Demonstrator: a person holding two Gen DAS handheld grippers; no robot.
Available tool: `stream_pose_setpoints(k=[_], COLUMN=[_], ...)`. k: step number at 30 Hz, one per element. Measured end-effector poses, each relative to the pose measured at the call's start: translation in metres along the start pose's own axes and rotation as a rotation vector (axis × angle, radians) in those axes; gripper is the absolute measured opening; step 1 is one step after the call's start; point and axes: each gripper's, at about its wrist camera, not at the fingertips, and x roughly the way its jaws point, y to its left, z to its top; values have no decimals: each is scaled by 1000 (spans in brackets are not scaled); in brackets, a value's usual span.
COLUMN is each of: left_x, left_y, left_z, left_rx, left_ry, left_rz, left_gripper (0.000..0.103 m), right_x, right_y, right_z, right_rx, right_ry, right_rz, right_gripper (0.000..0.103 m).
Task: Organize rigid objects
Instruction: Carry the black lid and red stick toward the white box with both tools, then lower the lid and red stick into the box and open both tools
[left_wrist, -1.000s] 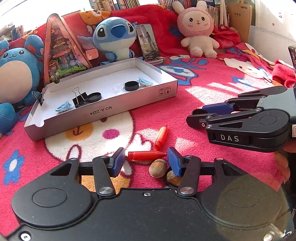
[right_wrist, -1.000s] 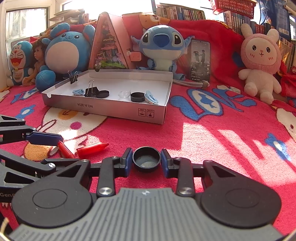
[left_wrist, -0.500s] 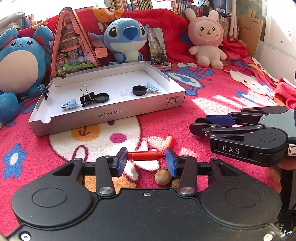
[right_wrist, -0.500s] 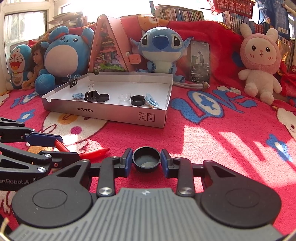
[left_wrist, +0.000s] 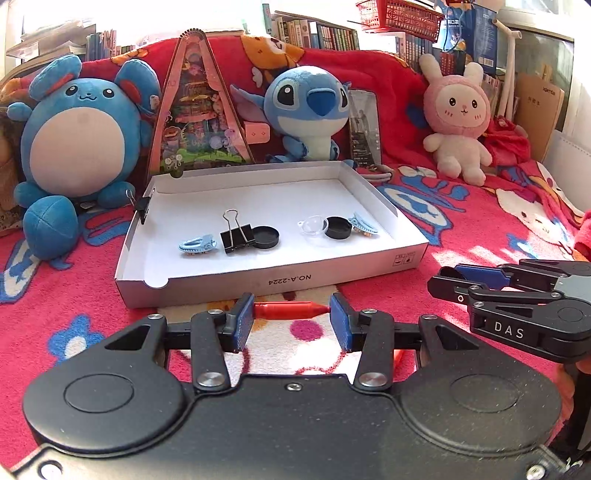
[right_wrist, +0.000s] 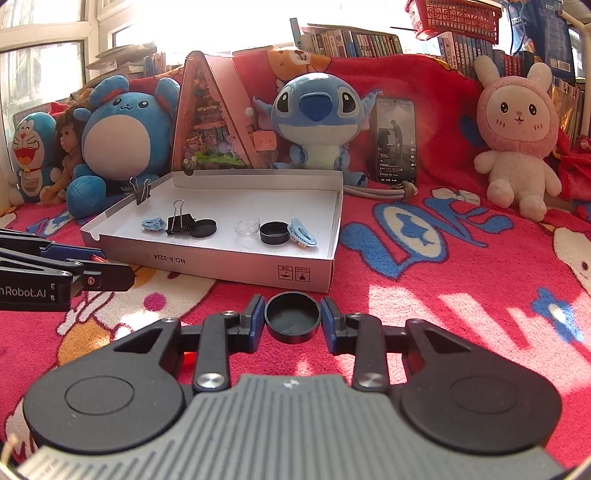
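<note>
1. Broadly, a red patterned blanket (left_wrist: 461, 236) fills both views, with plush toys lined along the top of each frame and a shallow white cardboard box (left_wrist: 273, 284) sitting open in the middle.
2. Inside the box already lie two pale blue hair clips (left_wrist: 196, 244), a black binder clip (left_wrist: 236, 236), a flat black lid (left_wrist: 265, 237), a clear plastic dome (left_wrist: 314, 224) and a black round cap (left_wrist: 340, 228); a second binder clip (left_wrist: 143, 206) is clamped on the box's left wall.
3. At the bottom centre of the left wrist view, the left gripper (left_wrist: 291, 321) has a red crayon-like stick (left_wrist: 291, 309) pinched end to end between its blue pads, the jaws standing moderately apart to span its length, just in front of the box's near wall.
4. At the bottom centre of the right wrist view, the right gripper (right_wrist: 292, 321) holds a small black round cup (right_wrist: 292, 321), open side up, its jaws closed in on the cup's sides, with the box above it in the frame.
5. Judging by this, the step in hand is carrying: both pieces look picked up and neither is in the box yet.
6. Next, each load probably needs lifting over the near wall and releasing on bare white floor, clear of the items already there; the stick may roll once let go.
</note>
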Motion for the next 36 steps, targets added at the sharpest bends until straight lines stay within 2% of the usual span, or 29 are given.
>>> stream_pose_setpoints(k=[16, 25, 36], left_x=[22, 43, 77], left_y=[65, 82, 103], left_z=[34, 48, 62], left_rx=[-192, -238, -306], left_ry=[-6, 14, 79], left_rz=[55, 73, 78], left_gripper=[42, 42, 42], right_x=[19, 38, 65], right_y=[-6, -12, -21], right_z=[31, 48, 69], right_rx=[66, 87, 132], right_ry=[4, 27, 76], right_rz=[6, -4, -6], right_gripper=[38, 38, 38])
